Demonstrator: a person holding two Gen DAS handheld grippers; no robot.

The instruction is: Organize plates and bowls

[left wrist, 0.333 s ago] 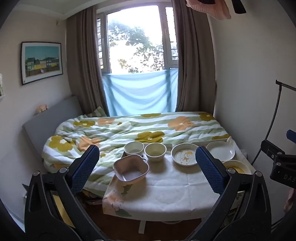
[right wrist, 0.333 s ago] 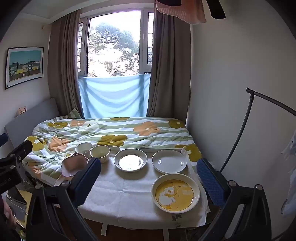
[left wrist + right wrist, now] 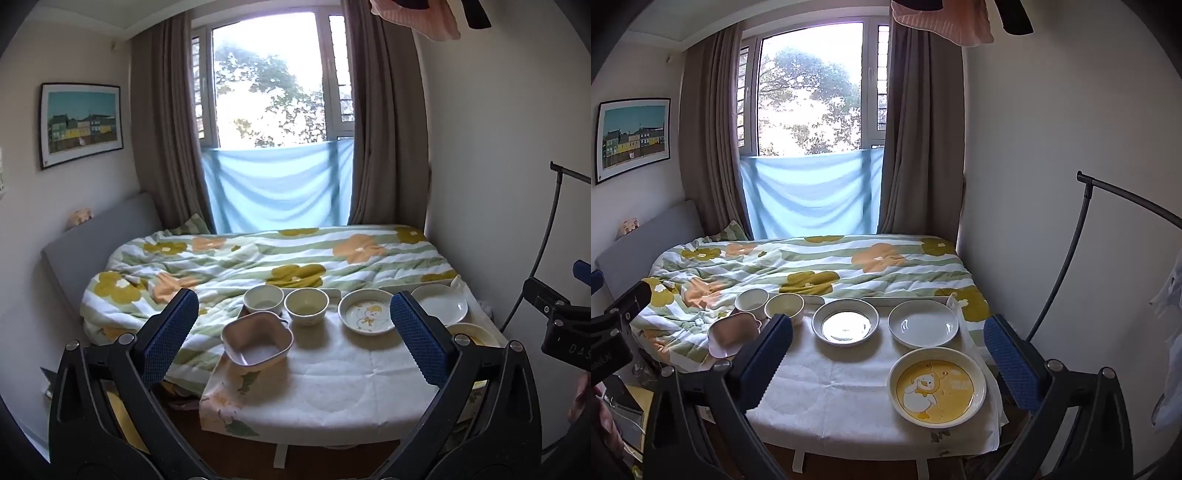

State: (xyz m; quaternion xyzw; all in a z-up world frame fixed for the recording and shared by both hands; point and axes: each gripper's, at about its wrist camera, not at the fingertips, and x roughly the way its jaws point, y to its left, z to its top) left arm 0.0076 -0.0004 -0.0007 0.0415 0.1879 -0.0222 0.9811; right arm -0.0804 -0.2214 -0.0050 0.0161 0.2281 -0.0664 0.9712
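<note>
- Since a moment ago almost nothing changed: both tongs in nearly the same spot above the near edge of the bench [image 3: 332,398], dishes unmoved. Judged: task not begun, this is the approach.
- Left tongs [image 3: 295,332]: spread wide, nothing between them.
- Right tongs [image 3: 886,354]: spread wide, nothing held.
- Bowls, 3, all at the bench's left end: white bowl [image 3: 263,298], cream bowl [image 3: 306,303] just beside it, pink squarish bowl [image 3: 257,343] in front of both.
- Plates, 3, middle to right: duck-print deep plate [image 3: 366,311], plain white plate [image 3: 923,323] beside it, yellow duck plate [image 3: 937,386] nearest the right tongs.
- All six sit apart, none stacked.
- Bed [image 3: 258,258] behind bench.
</note>
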